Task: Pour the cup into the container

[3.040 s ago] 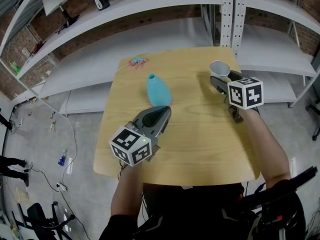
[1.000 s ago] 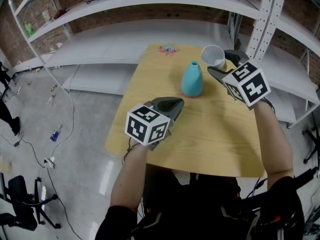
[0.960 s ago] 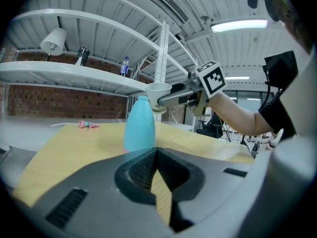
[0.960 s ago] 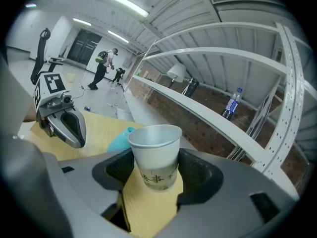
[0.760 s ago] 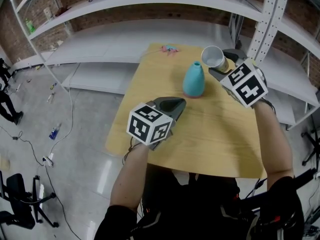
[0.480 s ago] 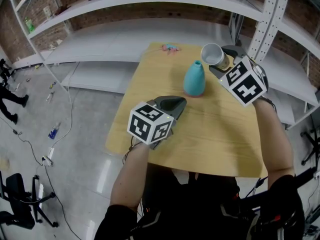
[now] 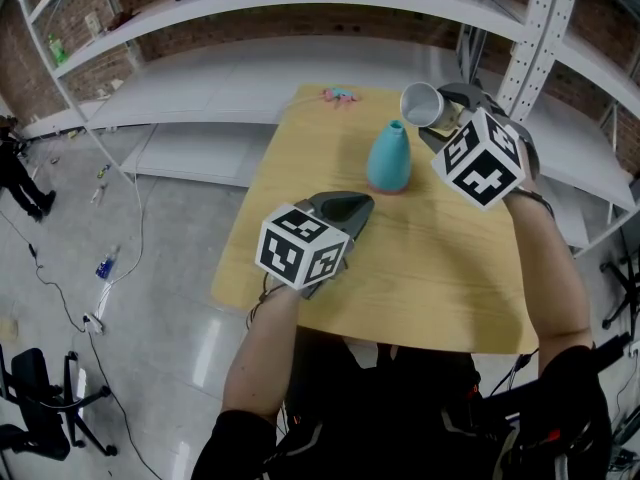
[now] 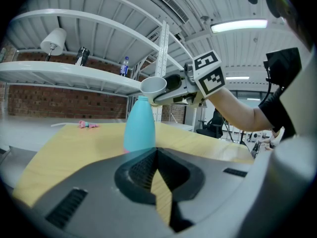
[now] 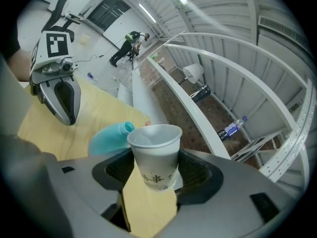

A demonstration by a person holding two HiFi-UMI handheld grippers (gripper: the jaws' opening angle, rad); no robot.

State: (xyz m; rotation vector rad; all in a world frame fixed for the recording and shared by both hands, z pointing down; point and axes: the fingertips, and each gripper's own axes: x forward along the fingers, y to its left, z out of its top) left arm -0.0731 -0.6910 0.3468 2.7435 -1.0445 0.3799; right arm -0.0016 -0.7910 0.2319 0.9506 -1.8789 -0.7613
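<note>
The right gripper clamps a white paper cup, tipped on its side with its mouth toward the teal container, which stands on the wooden table. The cup hangs at the container's one o'clock. At seven o'clock, the left gripper hovers, jaws closed on nothing.

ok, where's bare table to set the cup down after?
Near half of the table is bare, from the left gripper to the right edge; also the strip left of the bottle. Crowded at the far right, where the right gripper holds the cup by the bottle's mouth.
</note>
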